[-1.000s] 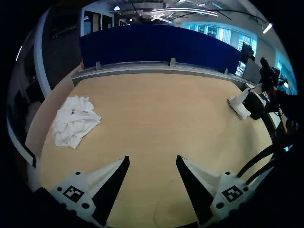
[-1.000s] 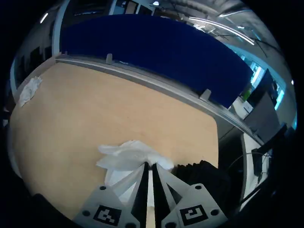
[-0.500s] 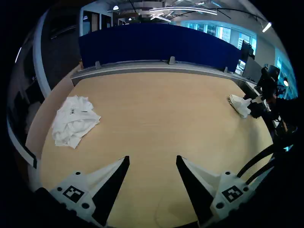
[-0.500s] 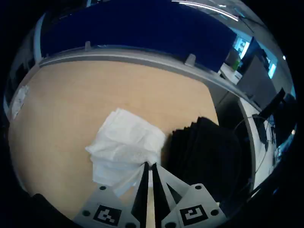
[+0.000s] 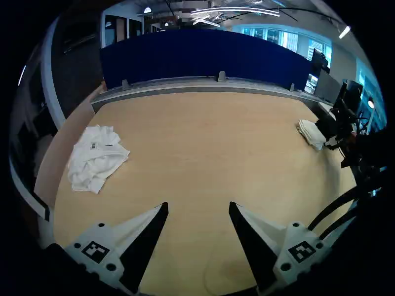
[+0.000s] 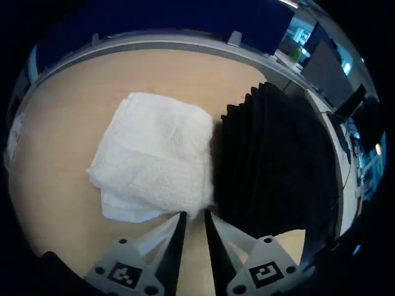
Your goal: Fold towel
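Observation:
In the right gripper view a folded white towel (image 6: pixel 158 153) lies flat on the wooden table (image 6: pixel 64 148), its right edge against a stack of black folded cloth (image 6: pixel 276 163). My right gripper (image 6: pixel 194 217) sits at the towel's near edge, its fingers a narrow gap apart and nothing pressed between them. In the left gripper view the same folded towel (image 5: pixel 311 134) is small at the table's far right. A crumpled white towel (image 5: pixel 96 159) lies at the left side. My left gripper (image 5: pixel 197 217) hovers open over bare wood near the front edge.
A blue partition (image 5: pixel 202 54) with a grey rail runs along the table's back edge. Monitors and dark equipment (image 5: pixel 348 111) stand past the right end. A dark chair arm (image 5: pixel 340 207) curves in at the lower right.
The right gripper lowered the folded towel onto the table beside the black stack and parted its fingers off it. The left gripper stayed put and open.

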